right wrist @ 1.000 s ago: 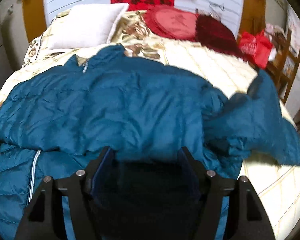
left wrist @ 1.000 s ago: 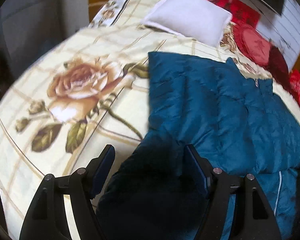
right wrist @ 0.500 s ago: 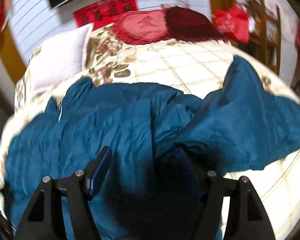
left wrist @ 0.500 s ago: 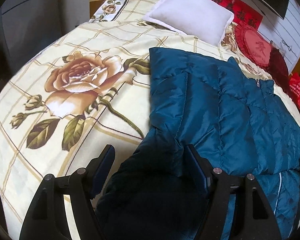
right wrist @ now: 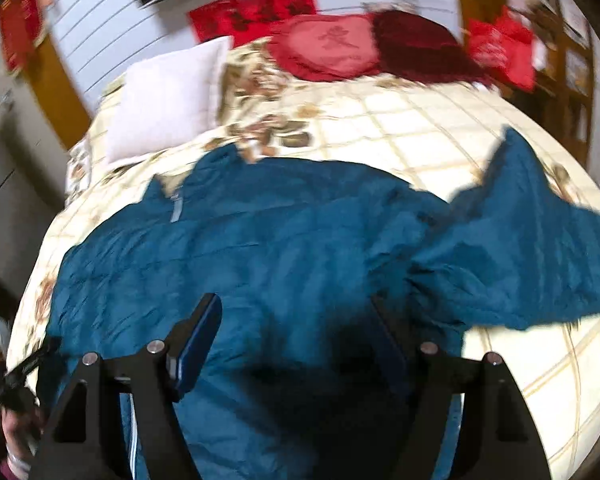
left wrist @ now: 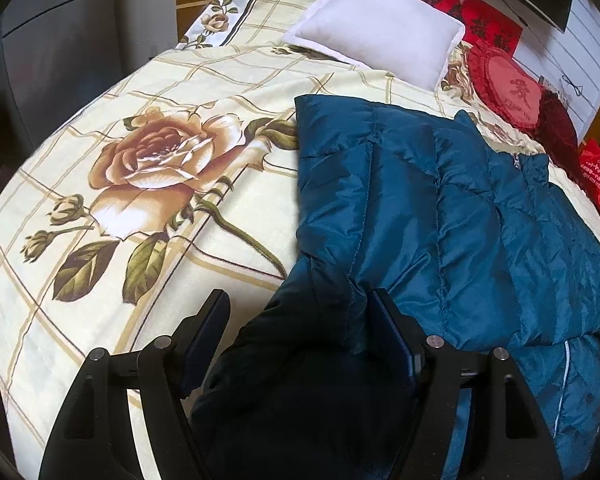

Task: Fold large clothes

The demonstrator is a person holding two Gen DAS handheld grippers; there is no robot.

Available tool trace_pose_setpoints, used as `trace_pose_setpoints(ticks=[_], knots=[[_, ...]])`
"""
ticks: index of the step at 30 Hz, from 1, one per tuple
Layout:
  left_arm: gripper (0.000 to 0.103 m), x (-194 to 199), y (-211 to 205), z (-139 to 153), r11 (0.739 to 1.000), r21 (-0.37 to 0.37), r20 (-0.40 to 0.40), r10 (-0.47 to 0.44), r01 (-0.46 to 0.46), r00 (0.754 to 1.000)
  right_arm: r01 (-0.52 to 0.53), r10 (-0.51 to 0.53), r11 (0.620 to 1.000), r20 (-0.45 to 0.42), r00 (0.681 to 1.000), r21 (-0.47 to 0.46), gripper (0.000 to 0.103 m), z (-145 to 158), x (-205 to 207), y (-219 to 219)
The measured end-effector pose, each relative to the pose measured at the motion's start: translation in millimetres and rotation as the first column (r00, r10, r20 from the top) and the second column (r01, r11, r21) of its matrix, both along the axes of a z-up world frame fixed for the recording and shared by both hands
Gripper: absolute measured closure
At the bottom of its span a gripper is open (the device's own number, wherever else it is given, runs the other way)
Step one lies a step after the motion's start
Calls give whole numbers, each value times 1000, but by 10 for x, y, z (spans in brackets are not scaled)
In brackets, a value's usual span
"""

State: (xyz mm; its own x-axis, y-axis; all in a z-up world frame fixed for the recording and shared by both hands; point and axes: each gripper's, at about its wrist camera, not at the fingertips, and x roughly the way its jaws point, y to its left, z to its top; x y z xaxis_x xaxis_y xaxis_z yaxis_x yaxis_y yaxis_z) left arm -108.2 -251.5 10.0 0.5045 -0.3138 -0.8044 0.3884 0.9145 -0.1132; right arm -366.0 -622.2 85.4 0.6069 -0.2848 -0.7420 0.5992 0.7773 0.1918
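Left tool, right tool spread wide over glossy quilted teal jacket

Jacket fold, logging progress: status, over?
Left tongs and right tongs open over blue puffer jacket. One side folded in; other sleeve sprawls on bedspread. White pillow apart.

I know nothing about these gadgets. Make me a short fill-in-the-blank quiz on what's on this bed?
The quilted padded jacket spread on the bed is dark ____.
The cream checked bedspread has a large printed ____ on it.
Near the headboard, beside the round red cushion, lies a plain ____ pillow.
The left hand-held gripper has jacket fabric between its fingers, which are ____.

Missing words: blue; rose; white; open
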Motion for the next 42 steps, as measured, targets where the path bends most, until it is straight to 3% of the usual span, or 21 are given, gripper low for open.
trace_pose_setpoints(ticks=[3,6,7,9,14,17,21,26,29,33,38,42], knots=[[33,-12,-15,4,1000,12,10,-4,4,1000,0,-1,999,-26,1000,-48,27,-85,207,-10],[32,-12,-35,-5,1000,20,17,-15,15,1000,26,-32,997,-92,995,-66,28,-361,373,-146],[33,-11,-44,-6,999,24,20,-22,22,1000,41,-49,998,-156,987,-54,28,-547,438,-222],[33,-17,-56,-1,999,30,22,-31,30,999,49,-51,999,-143,988,-23,29,-672,409,-273],[36,-86,-49,134,999,25,67,-38,36,997,59,-62,998,-128,990,-24,29,-495,272,-147],[37,-175,-44,299,999,-2,120,-47,48,992,24,-27,998,-55,998,-55,29,-253,120,44],[37,-278,-78,422,996,-37,164,-76,83,984,-27,22,996,-58,998,-84,29,-183,134,207],[37,-276,-227,288,993,0,126,-121,122,985,-40,30,998,-158,987,-56,29,-541,260,201],[37,-263,-283,155,991,44,101,-127,123,987,-44,33,997,-160,987,-65,28,-600,249,210],[36,-294,-315,113,989,73,109,-136,129,985,-53,45,997,-140,989,-53,28,-453,125,246],[35,-290,-339,73,986,89,88,-149,141,985,-21,12,993,-72,997,-119,24,-78,-268,204],[36,-311,-274,146,992,41,89,-124,121,988,68,-79,984,-62,995,-163,22,113,-613,-23]])
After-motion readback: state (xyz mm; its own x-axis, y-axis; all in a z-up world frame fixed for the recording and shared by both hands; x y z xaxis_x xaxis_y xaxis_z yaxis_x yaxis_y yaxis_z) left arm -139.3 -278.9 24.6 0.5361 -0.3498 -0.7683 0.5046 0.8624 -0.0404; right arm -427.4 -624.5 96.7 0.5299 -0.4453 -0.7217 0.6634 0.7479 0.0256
